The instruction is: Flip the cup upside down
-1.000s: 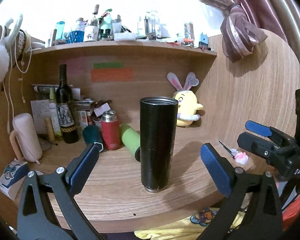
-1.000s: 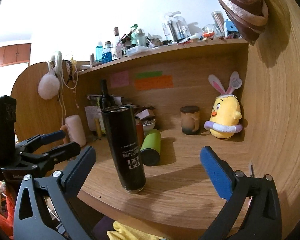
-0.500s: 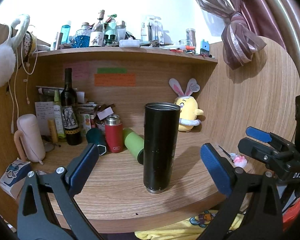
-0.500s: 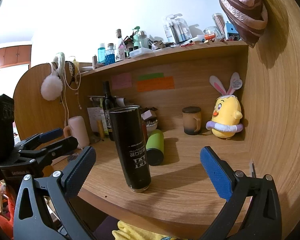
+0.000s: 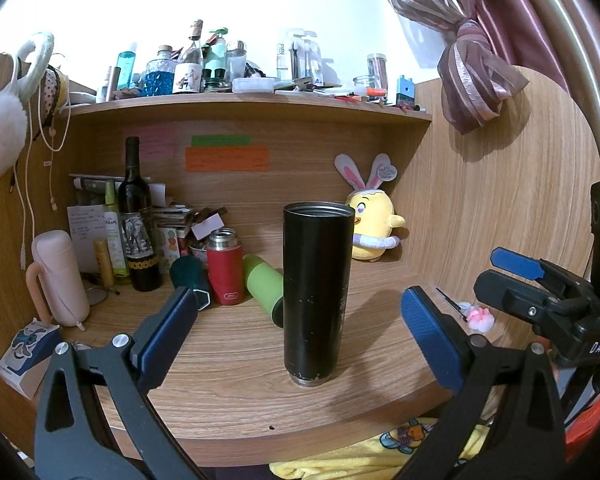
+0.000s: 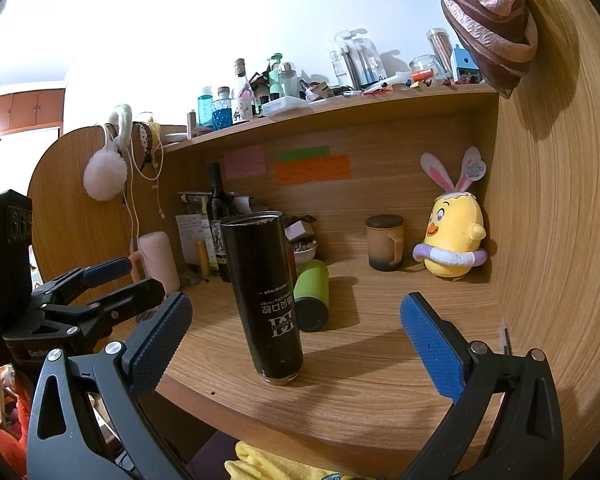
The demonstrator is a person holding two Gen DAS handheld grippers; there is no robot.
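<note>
Both pairs of jaws stand wide apart, holding nothing. Between my left gripper [image 5: 300, 320] and my right gripper [image 6: 296, 328] the tall black cup [image 5: 315, 294] stands upright on the table [image 5: 228, 396] near its front edge, rim up, its printed lettering upside down. Behind it lies a green bottle [image 5: 265, 286].

Tall black cylindrical metal cup [image 5: 315, 292] stands upright near the front edge of the curved wooden bench [image 5: 228, 404]. Behind it lies a green bottle [image 5: 263, 286] on its side; left of that stands a red flask [image 5: 225, 267], then a dark wine bottle [image 5: 135, 220]. A yellow plush chick [image 6: 454, 240] sits in the rear right corner, a brown lidded mug [image 6: 385, 242] to its left.
</note>
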